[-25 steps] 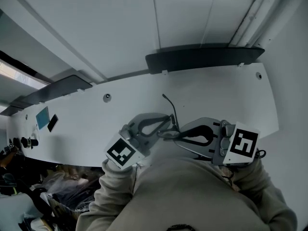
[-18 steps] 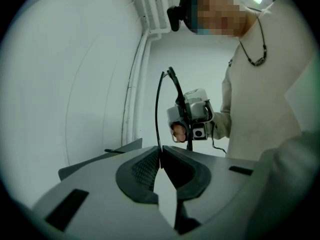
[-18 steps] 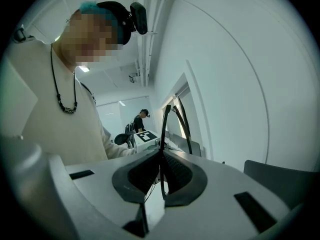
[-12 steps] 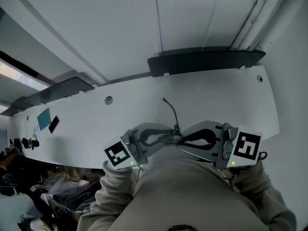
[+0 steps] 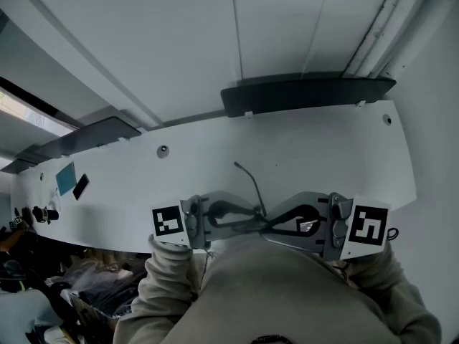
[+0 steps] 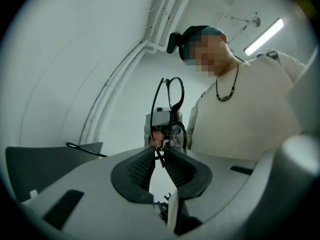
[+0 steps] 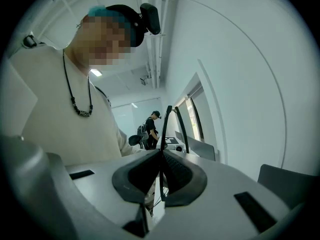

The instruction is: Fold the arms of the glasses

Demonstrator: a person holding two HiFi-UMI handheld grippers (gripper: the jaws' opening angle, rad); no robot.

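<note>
Counter (image 5: 323, 142): white and long. Both tools are held in the air over its near edge, close to the person's chest, so nothing rests on it in the work area.

Right tool (image 5: 270, 223): points level toward the left one. In the right gripper view its pads are clamped on a thin black part of the glasses frame. This is the holding side.

Left tool (image 5: 252, 216): faces the right tool, tips nearly meeting it. Its jaws have just been opening and now stand slightly apart. A thin black piece of the frame runs between the pads, apparently loose rather than pinched.

Glasses (image 5: 259, 215): suspended between the two tool tips, clear of the counter. One arm (image 5: 247, 179) sticks out toward the far edge, unfolded. I cannot tell whether the other arm is folded.

Step in hand, as judged: mid-fold, with the left tool letting go to take a new hold.

Next move calls for:
- the right tool keeping its clamp steady;
- the left tool catching the projecting arm near its free end and swinging it about the hinge toward the lenses;
- light pressure only, since the wire is thin and would slip or bend.
</note>
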